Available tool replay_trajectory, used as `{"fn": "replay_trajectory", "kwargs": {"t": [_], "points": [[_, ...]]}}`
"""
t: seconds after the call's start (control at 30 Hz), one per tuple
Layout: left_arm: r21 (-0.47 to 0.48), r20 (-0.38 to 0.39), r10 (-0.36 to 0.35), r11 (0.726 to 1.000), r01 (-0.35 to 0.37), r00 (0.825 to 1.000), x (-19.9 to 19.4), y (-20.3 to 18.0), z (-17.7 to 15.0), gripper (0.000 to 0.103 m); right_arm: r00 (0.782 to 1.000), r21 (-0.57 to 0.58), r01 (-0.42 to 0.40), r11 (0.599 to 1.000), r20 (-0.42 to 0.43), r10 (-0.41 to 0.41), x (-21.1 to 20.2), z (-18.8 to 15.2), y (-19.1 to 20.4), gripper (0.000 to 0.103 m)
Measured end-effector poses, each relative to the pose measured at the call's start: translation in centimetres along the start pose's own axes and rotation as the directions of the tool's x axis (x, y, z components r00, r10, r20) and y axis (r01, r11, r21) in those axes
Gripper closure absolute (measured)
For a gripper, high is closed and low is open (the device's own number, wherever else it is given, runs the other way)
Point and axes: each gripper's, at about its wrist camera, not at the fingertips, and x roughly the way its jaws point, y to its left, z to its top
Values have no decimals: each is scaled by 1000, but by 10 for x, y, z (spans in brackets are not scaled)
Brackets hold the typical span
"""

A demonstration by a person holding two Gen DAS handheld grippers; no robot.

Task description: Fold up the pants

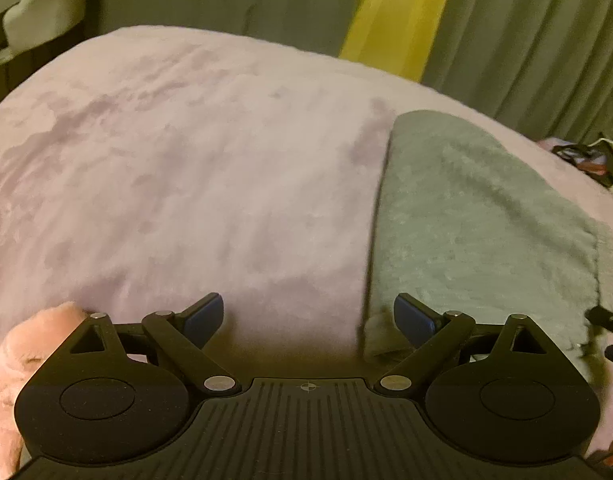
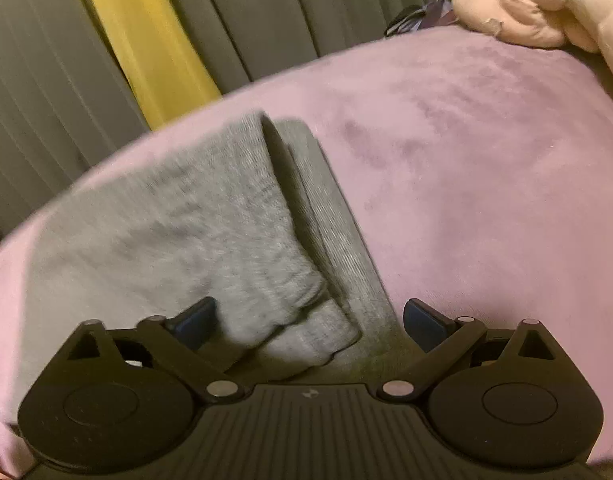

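Observation:
The grey pants [image 2: 178, 224] lie folded lengthwise on a pink plush blanket [image 2: 486, 168], with one layer's edge overlapping another. My right gripper [image 2: 308, 320] hangs open just above their near end, and the cloth lies between the spread fingers with neither blue pad pressing on it. In the left wrist view the pants [image 1: 478, 216] fill the right half. My left gripper [image 1: 308, 318] is open over the blanket [image 1: 186, 184], and its right fingertip [image 1: 412, 318] sits at the pants' left edge.
Grey curtains [image 1: 538, 40] with a yellow strip [image 1: 398, 12] hang behind the bed. A pink plush toy [image 2: 538, 4] lies at the far right corner. Another pink plush piece [image 1: 30, 344] sits by my left gripper. Dark cluttered items [image 1: 586, 156] lie at the bed's right edge.

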Motion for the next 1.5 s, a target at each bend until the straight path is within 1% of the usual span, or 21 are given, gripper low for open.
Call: {"fn": "replay_trajectory", "kwargs": {"t": [0.07, 0.13, 0.2, 0.23, 0.37, 0.43, 0.53, 0.67, 0.73, 0.77, 0.87, 0.97, 1.03, 1.07, 1.1, 1.2, 1.33, 1.37, 1.4, 1.47, 1.5], "points": [[-4, 8, -31, 1000, 31, 1000, -2, -1, -1, 6, 995, 121, -103, 987, 31, 100, -15, -2, -14, 4], [6, 6, -30, 1000, 30, 1000, 0, -6, -2, 6, 979, 264, -202, 943, 16, 205, -14, -4, -31, 8], [31, -13, -31, 999, 31, 999, 4, -15, -3, 6, 966, 347, -244, 905, 5, 258, -9, -3, -42, 34], [51, -33, -41, 998, 43, 999, 6, -21, -3, 6, 967, 362, -236, 902, -4, 254, -7, -3, -44, 36], [147, -69, -129, 979, 138, 989, 1, -42, -16, 6, 972, 329, -201, 923, -53, 230, 5, -5, -45, 35], [197, -63, -146, 968, 155, 987, -3, -54, -28, 6, 960, 363, -240, 900, -47, 275, 10, -8, -50, 34], [272, -56, -128, 952, 139, 990, 6, -76, -50, 7, 939, 410, -309, 858, -16, 345, 20, -8, -55, 21], [219, -85, -129, 965, 145, 988, 30, -93, -53, 18, 938, 396, -317, 862, -2, 346, 27, -7, -50, 16], [168, -77, -150, 972, 162, 986, 36, -97, -50, 18, 946, 377, -305, 875, 16, 323, 24, -7, -48, 30], [163, -73, -149, 974, 159, 986, 38, -98, -48, 20, 947, 364, -307, 879, 27, 320, 22, -8, -48, 53], [206, -58, -120, 970, 130, 991, 41, -105, -48, 31, 932, 383, -355, 853, 75, 355, 19, -8, -50, 55], [228, -51, -118, 965, 127, 992, 48, -102, -51, 32, 933, 414, -345, 842, 55, 355, 28, -6, -46, 39], [224, -41, -123, 966, 129, 992, 48, -101, -52, 32, 937, 394, -333, 857, 40, 346, 30, -6, -39, 36], [230, -37, -121, 965, 126, 992, 48, -102, -52, 32, 944, 373, -317, 872, 34, 328, 30, -4, -32, 40], [234, -35, -122, 964, 126, 992, 46, -101, -52, 34, 949, 345, -306, 887, 32, 314, 27, -2, -25, 60], [217, -31, -136, 966, 140, 990, 43, -98, -48, 48, 938, 320, -344, 883, 80, 337, 9, 7, -12, 61], [127, -16, -172, 977, 172, 985, 36, -82, -39, 72, 850, 427, -525, 736, 213, 482, -19, 20, -22, 62], [102, 1, -150, 984, 149, 989, 34, -78, -36, 97, 833, 432, -551, 714, 236, 500, -25, 23, -25, 62], [92, 16, -109, 990, 107, 994, 32, -74, -34, 100, 823, 429, -566, 703, 253, 508, -30, 26, -28, 62], [45, -6, -143, 989, 143, 990, 33, -63, -29, 100, 827, 409, -562, 719, 252, 503, -36, 30, -31, 62], [24, -14, -158, 987, 158, 987, 32, -59, -27, 100, 841, 394, -540, 744, 235, 487, -37, 31, -31, 62]]}}
